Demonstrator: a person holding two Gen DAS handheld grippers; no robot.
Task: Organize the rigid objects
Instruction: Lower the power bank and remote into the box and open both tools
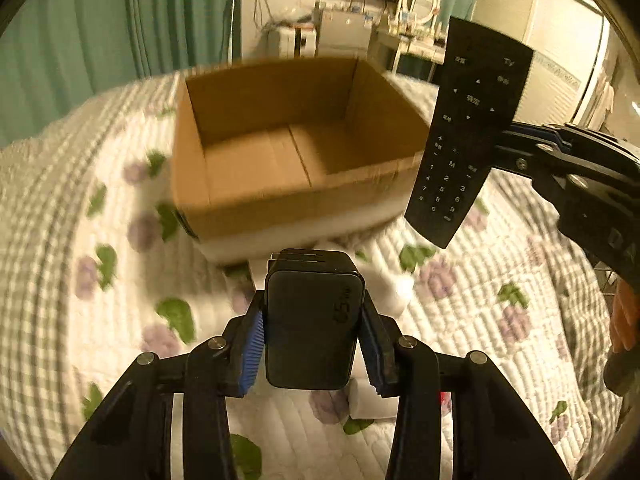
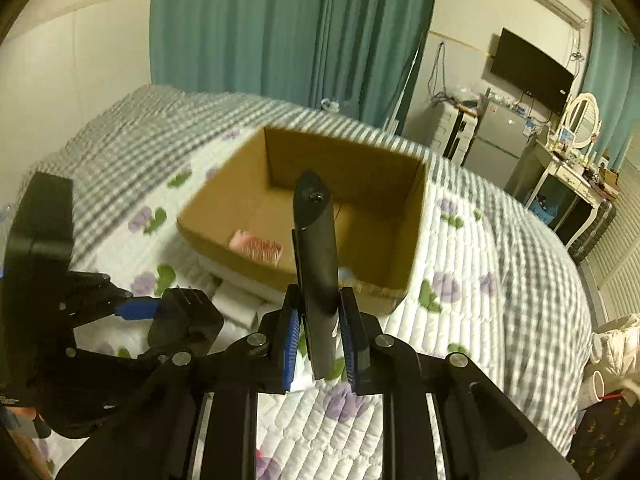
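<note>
My left gripper [image 1: 312, 336] is shut on a black charger block [image 1: 314, 320], held above the bed in front of an open cardboard box [image 1: 224, 216]. My right gripper [image 2: 319, 340] is shut on a black remote control [image 2: 316, 264], held edge-on and pointing toward the box [image 2: 412, 240]. In the left wrist view the remote [image 1: 468, 132] shows its buttons at the right, beside the box's near right corner. In the right wrist view the charger [image 2: 184, 320] and the left gripper show at lower left. A pink comb-like object [image 2: 256, 248] lies inside the box.
The box sits on a quilted bedspread [image 1: 100, 300] with purple flowers and green leaves. White foam pieces [image 2: 236, 300] lie on the bed before the box. Teal curtains [image 2: 280, 32], a wall TV [image 2: 532, 68], a small fridge and a dresser stand beyond the bed.
</note>
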